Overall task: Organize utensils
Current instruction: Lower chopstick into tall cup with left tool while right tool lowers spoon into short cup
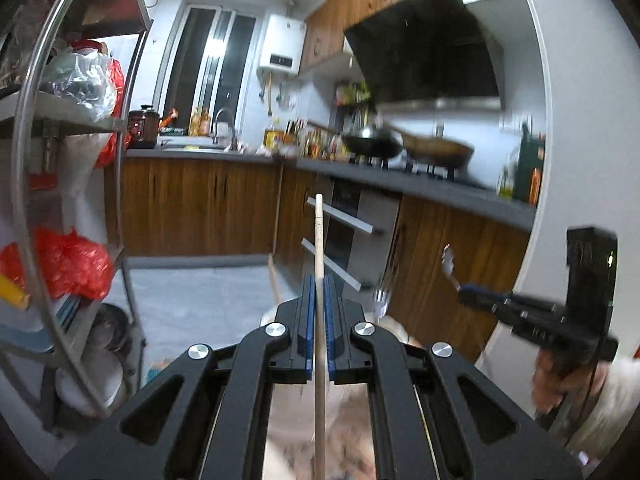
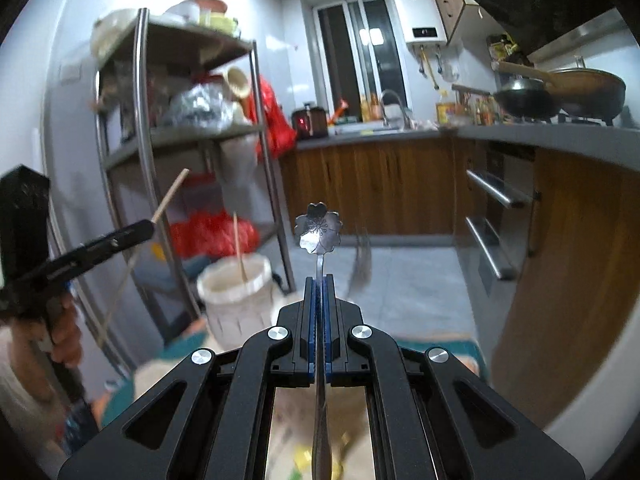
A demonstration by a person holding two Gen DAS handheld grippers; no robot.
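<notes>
Blue pads of the left gripper [image 1: 319,280] are pinched on a wooden chopstick [image 1: 319,236], its long axis running straight out past the tips; right gripper [image 2: 319,280] clamps a flower-ended spoon [image 2: 319,229] the same way. Ahead, low and left of the spoon, sits the white holder [image 2: 236,294], one stick already inside, nearer the chopstick side

No text, brand name or number is showing clearly enough to read in either view. The white water heater [image 2: 425,16] on the wall is carrying a small dark display, but its characters are coming through too small and blurred to make out. The bottles [image 1: 320,142] by the stove are showing blurred, unreadable labels.
</notes>
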